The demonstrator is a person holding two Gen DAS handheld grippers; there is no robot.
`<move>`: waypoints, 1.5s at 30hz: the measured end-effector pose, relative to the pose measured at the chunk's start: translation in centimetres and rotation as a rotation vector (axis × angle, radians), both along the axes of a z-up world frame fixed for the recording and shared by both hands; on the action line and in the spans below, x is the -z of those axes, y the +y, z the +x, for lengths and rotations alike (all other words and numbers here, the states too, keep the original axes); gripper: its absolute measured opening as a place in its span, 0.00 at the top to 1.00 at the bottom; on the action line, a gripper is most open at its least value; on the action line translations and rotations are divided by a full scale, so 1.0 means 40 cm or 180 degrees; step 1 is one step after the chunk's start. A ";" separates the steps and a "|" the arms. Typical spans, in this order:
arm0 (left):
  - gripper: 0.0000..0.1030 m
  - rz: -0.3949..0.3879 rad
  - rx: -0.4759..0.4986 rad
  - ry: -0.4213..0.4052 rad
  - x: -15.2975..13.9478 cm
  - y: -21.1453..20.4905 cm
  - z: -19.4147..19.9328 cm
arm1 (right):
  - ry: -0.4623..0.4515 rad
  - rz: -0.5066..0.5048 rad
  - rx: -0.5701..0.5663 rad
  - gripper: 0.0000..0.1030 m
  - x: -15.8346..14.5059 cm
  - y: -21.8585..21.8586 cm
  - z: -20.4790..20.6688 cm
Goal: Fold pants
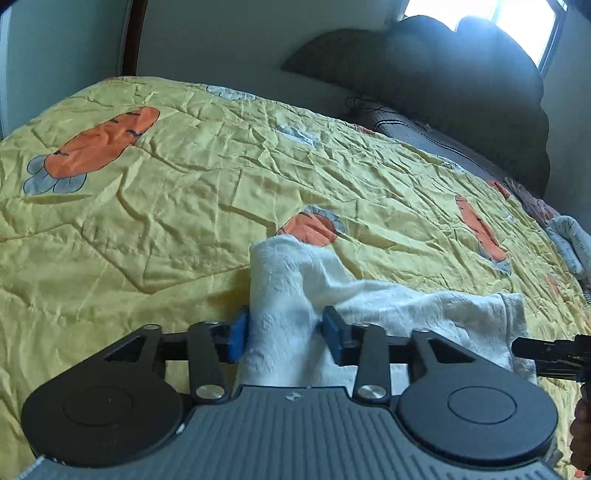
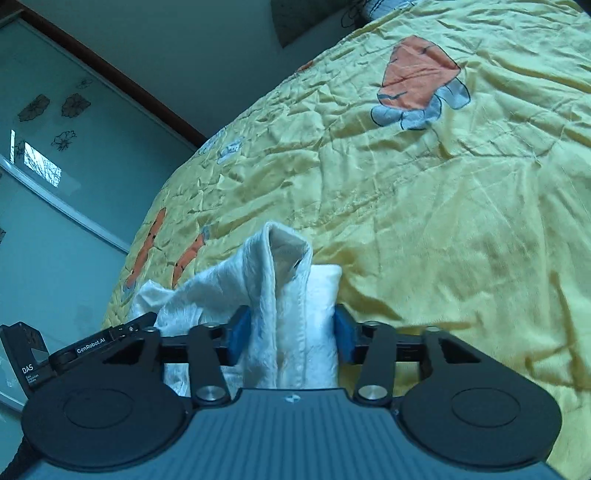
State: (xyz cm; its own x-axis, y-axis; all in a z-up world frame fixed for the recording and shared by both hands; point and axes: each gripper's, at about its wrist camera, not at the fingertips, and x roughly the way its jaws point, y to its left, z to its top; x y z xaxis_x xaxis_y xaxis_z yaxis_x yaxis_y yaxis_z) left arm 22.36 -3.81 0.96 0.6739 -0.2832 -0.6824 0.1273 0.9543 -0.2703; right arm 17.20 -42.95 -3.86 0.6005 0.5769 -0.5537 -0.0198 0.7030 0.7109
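White textured pants [image 1: 406,306] hang bunched above a yellow quilt [image 1: 166,192] printed with orange carrots. My left gripper [image 1: 286,334] is shut on one thick fold, its blue pads pressing both sides. The cloth stretches right to the other gripper's black frame [image 1: 546,352]. In the right wrist view, a folded wad of the pants [image 2: 288,266] stands up between the blue pads of my right gripper [image 2: 290,338], which is shut on it. The left gripper's frame [image 2: 92,345] shows at the left of that view, with cloth draped between the two.
The quilt [image 2: 461,221] covers the whole bed. A dark padded headboard [image 1: 461,81] and a dark pillow [image 1: 424,133] lie at the far end under a bright window [image 1: 480,14]. A pale rolled cloth [image 1: 569,243] sits at the right edge. A wardrobe door [image 2: 55,166] stands beyond the bed.
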 end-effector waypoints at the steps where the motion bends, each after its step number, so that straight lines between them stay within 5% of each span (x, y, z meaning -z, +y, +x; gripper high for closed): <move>1: 0.43 -0.0035 0.0014 0.0016 -0.003 0.015 -0.021 | -0.0024 0.0043 0.0006 0.37 -0.004 -0.008 -0.024; 7: 0.40 -0.0128 0.0112 0.0129 0.021 0.103 -0.218 | 0.0039 0.0267 -0.0180 0.37 0.027 -0.011 -0.192; 11: 0.42 -0.0162 0.0201 0.0057 0.033 0.089 -0.283 | -0.0009 0.0272 -0.0230 0.38 0.027 0.030 -0.216; 13: 0.58 -0.0122 0.0282 0.0027 0.035 0.060 -0.285 | -0.0021 -0.0054 -0.0313 0.68 0.016 0.059 -0.204; 16: 0.80 0.0129 0.0306 -0.0060 0.020 0.029 -0.293 | -0.0133 -0.0433 -0.0460 0.73 -0.025 0.080 -0.213; 18: 0.85 0.0199 0.0384 -0.0136 -0.002 0.023 -0.309 | -0.0253 -0.0754 -0.0551 0.74 -0.052 0.090 -0.229; 24: 0.84 0.0494 0.0421 -0.0295 0.039 0.004 -0.325 | -0.0141 -0.0554 -0.0315 0.61 -0.016 0.082 -0.242; 25: 0.80 0.0505 0.0410 -0.0322 0.035 0.005 -0.332 | -0.0134 -0.0553 -0.0256 0.54 -0.023 0.076 -0.251; 26: 0.64 0.0529 0.0385 -0.0368 0.027 0.010 -0.343 | -0.0145 -0.0574 -0.0178 0.51 -0.033 0.068 -0.262; 29: 0.65 0.0692 0.0384 -0.0714 -0.018 0.013 -0.405 | -0.0447 -0.0746 0.0125 0.49 -0.096 0.061 -0.320; 32: 0.56 0.0713 0.0521 -0.1057 -0.051 -0.028 -0.473 | -0.0753 -0.1039 0.0032 0.49 -0.151 0.131 -0.351; 34: 0.43 0.0756 0.0732 -0.1046 -0.036 -0.082 -0.491 | -0.0787 -0.1078 -0.0106 0.49 -0.154 0.190 -0.345; 40: 0.34 0.0966 0.0766 -0.0834 0.047 -0.159 -0.493 | -0.0647 -0.1474 -0.0233 0.51 -0.067 0.284 -0.334; 45: 0.38 0.1032 0.0710 -0.0886 0.075 -0.157 -0.495 | -0.0860 -0.1705 -0.0267 0.51 -0.045 0.300 -0.356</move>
